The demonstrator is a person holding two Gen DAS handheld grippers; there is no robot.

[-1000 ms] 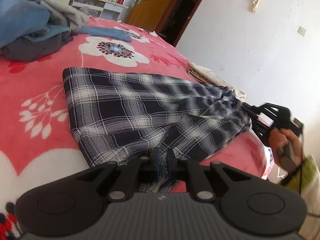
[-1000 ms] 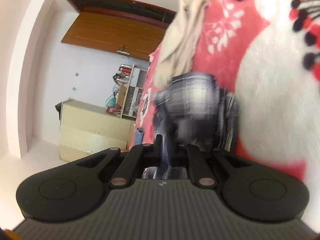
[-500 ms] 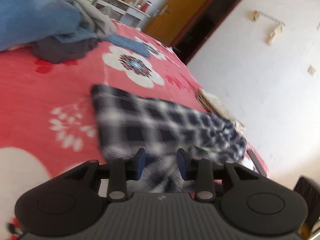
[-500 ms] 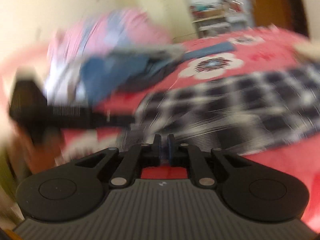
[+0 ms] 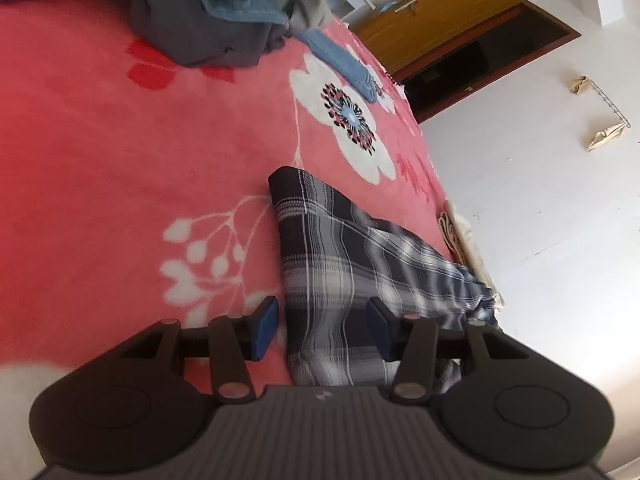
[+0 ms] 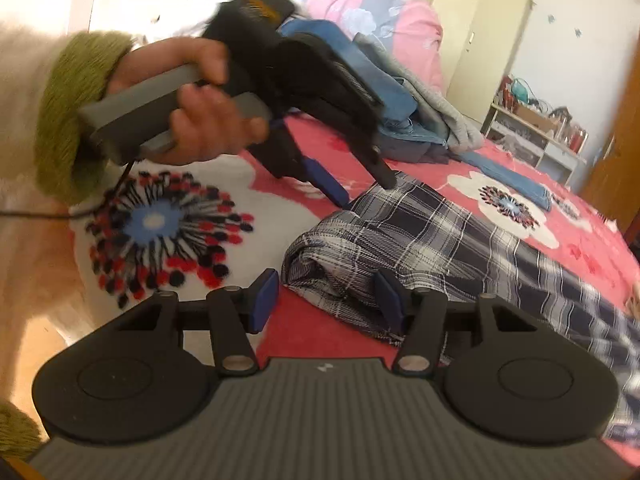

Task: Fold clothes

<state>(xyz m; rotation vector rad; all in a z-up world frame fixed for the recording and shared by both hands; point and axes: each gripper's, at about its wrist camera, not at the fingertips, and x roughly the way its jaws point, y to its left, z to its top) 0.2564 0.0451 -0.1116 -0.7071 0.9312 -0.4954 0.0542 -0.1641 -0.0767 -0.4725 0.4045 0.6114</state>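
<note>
A dark blue and white plaid garment (image 5: 340, 260) lies folded over on the red flowered blanket (image 5: 120, 140). My left gripper (image 5: 322, 328) hovers over its near edge, jaws opening, and the cloth lies under them without being pinched. In the right wrist view the same plaid garment (image 6: 460, 248) has a bunched end between the blue pads of my right gripper (image 6: 328, 300). Its jaws are opening too and do not press the cloth. The left gripper (image 6: 364, 192), held in a hand (image 6: 200, 112), tips down at the garment's far corner.
A pile of blue and grey clothes (image 5: 224, 8) sits at the bed's far side, with a folded blue piece (image 5: 344, 64) beside it. A beige cloth (image 5: 456, 236) hangs at the bed's edge by the white wall. A white shelf (image 6: 536, 136) and a wooden door (image 5: 440, 12) stand beyond.
Both grippers were shut on the plaid garment and now stand open. The right one swung across from the far end to beside the left, leaving the garment doubled over. The left rolled.
</note>
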